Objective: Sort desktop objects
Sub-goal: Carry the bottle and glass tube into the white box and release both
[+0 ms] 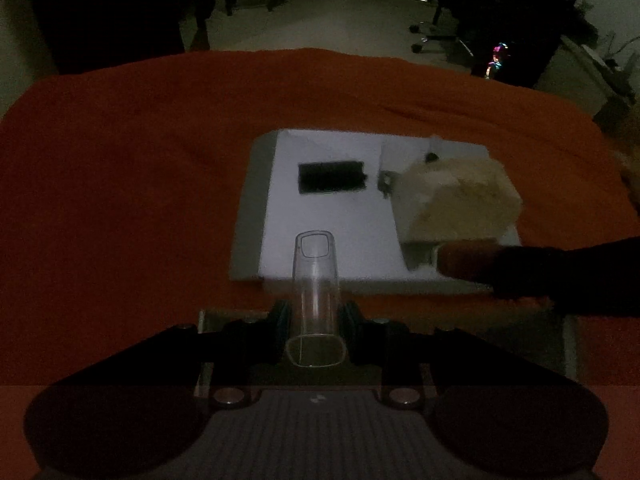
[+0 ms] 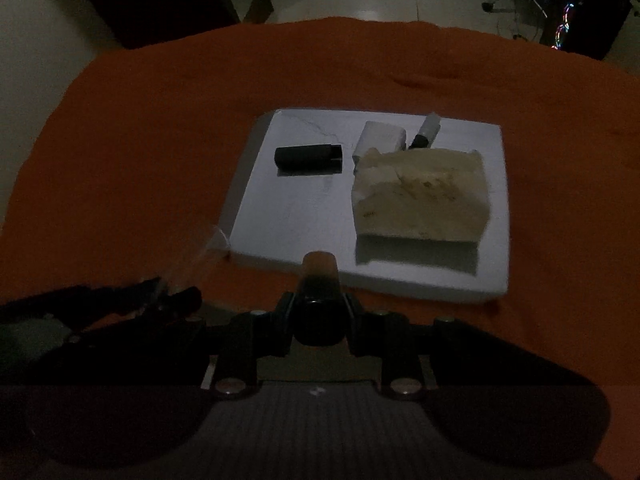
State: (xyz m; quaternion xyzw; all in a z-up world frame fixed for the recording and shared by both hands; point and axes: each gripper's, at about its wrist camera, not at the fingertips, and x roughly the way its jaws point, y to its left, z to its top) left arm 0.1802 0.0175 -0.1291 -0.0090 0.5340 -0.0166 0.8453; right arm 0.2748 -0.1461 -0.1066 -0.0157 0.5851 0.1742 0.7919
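Observation:
My left gripper [image 1: 316, 316] is shut on a clear plastic cap [image 1: 316, 276] that points out over the near edge of a white board [image 1: 340, 220]. In the right wrist view, my right gripper [image 2: 320, 312] is shut on a dark stick with a tan tip [image 2: 320, 268]. The same stick's tip [image 1: 466, 258] pokes in from the right in the left wrist view. The clear cap [image 2: 206, 246] is apart from it, to the left. On the white board [image 2: 296, 216] lie a black case [image 2: 308, 155], a beige block [image 2: 420, 196], a small white box [image 2: 382, 138] and a marker [image 2: 426, 130].
An orange cloth [image 1: 120, 180] covers the table under the board. A small metal piece [image 1: 385, 182] lies beside the beige block [image 1: 456, 196], right of the black case [image 1: 331, 177]. Beyond the far table edge are dark furniture and an office chair base [image 1: 436, 36] on a pale floor.

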